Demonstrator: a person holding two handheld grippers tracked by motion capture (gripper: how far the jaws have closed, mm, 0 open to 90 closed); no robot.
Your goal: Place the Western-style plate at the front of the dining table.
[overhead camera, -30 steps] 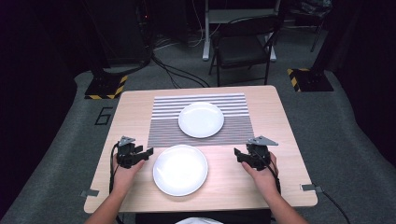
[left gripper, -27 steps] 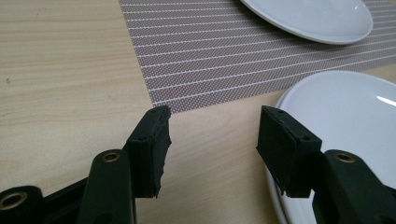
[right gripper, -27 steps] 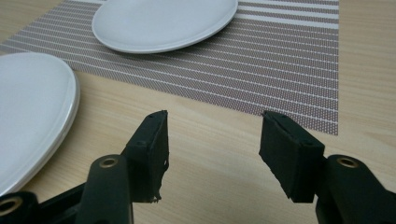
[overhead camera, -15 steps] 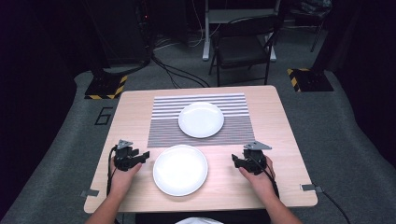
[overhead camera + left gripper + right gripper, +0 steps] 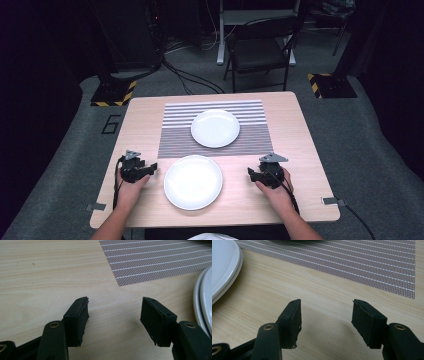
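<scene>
from above, the left gripper (image 5: 150, 167) and right gripper (image 5: 251, 174) flank the near white plate (image 5: 193, 181) on the wooden table (image 5: 300, 150), while both gripper views show jaws spread wide and empty, the plate (image 5: 203, 302) untouched, every step remaining.

left gripper (image 5: 150, 167) drawn slightly nearer the person, right gripper (image 5: 251, 174) likewise

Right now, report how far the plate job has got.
Done: one white plate sits on the striped mat. In hand: nothing; the left gripper and right gripper flank the near plate, jaws open and apart from it. Left: gripping that near plate.
</scene>
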